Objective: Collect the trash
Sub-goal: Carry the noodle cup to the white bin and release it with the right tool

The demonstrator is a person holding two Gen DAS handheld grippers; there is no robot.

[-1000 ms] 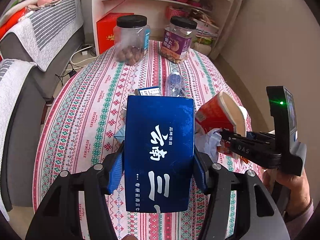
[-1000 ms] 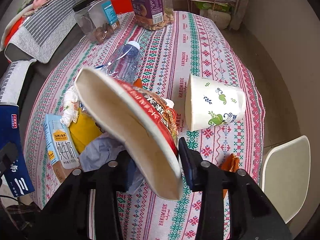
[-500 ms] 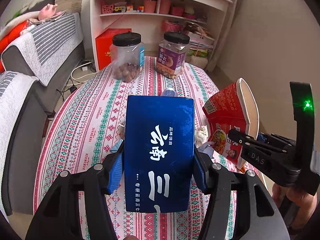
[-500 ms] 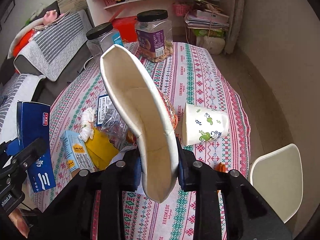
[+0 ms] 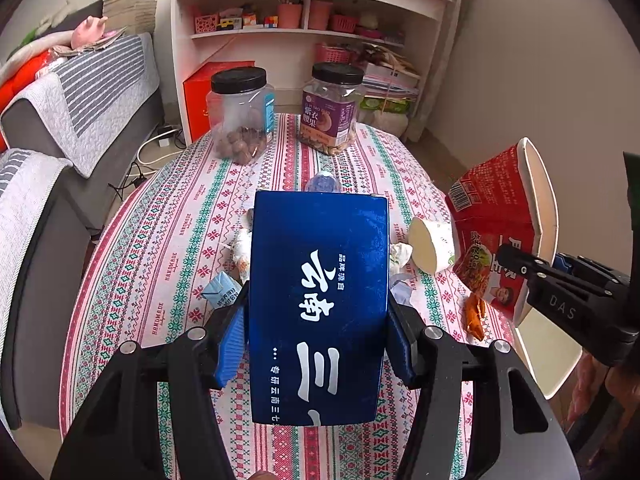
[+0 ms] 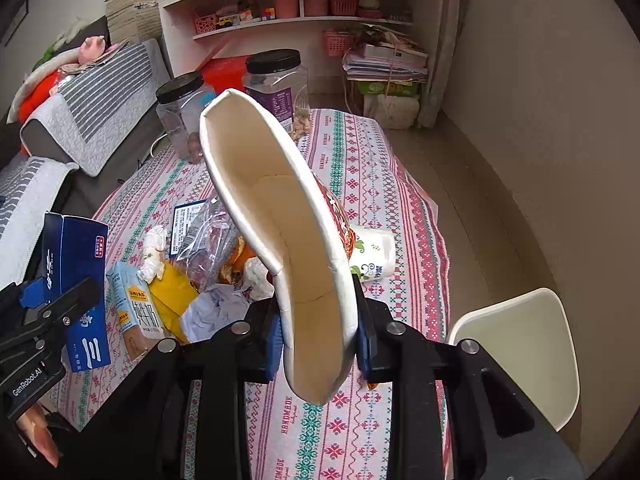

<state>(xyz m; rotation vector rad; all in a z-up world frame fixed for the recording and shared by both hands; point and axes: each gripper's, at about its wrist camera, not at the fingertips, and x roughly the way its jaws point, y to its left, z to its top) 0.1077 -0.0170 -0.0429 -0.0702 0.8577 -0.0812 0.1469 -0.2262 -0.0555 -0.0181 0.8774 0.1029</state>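
My left gripper point(image 5: 316, 344) is shut on a blue box with white lettering point(image 5: 318, 304) and holds it above the table; the box also shows in the right wrist view point(image 6: 76, 280). My right gripper point(image 6: 318, 336) is shut on a squashed red-and-white instant noodle cup point(image 6: 280, 232), held above the table at the right point(image 5: 500, 232). On the cloth below lie a milk carton point(image 6: 136, 308), a yellow wrapper point(image 6: 174, 292), crumpled tissue point(image 6: 216, 312), a clear plastic bag point(image 6: 204, 232) and a white paper cup with green leaves point(image 6: 372, 256).
Two black-lidded jars point(image 5: 242, 116) point(image 5: 332, 108) stand at the table's far end on the patterned tablecloth point(image 5: 160, 232). A white chair point(image 6: 520, 352) stands at the right. A sofa point(image 5: 60, 120) is on the left, shelves point(image 5: 312, 20) behind.
Both grippers have risen and pulled back from the table with the blue box and the noodle cup. The cup has been lifted off the trash pile.
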